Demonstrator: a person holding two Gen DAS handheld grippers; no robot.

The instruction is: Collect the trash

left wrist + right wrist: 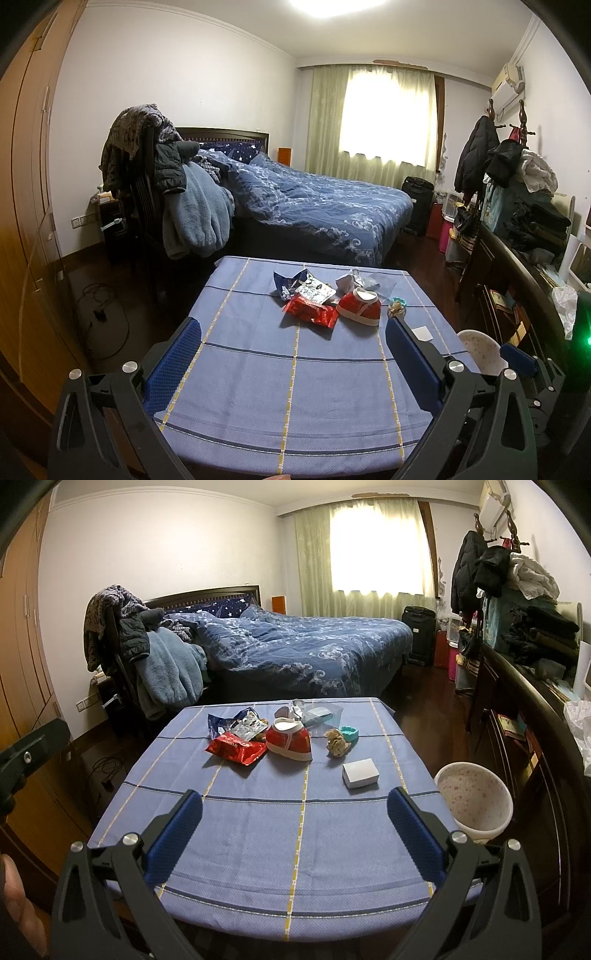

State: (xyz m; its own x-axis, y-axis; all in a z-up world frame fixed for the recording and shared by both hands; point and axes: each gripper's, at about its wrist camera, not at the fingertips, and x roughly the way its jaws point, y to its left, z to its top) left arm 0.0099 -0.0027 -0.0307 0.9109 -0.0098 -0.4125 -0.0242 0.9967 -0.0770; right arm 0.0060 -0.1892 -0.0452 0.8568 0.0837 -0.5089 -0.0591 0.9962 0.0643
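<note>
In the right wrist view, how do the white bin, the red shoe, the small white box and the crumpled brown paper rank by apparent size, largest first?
1. White bin, clearly largest, though it sits nearer the camera.
2. Red shoe.
3. Small white box.
4. Crumpled brown paper.
The box and paper look close; the box is nearer, so their order is unsure.

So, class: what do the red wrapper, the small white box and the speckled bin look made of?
Red wrapper: glossy foil or plastic film, crinkled and shiny.
Small white box: probably matte cardboard, with flat faces and crisp edges.
Speckled bin: likely moulded plastic, with a smooth rounded rim.
</note>
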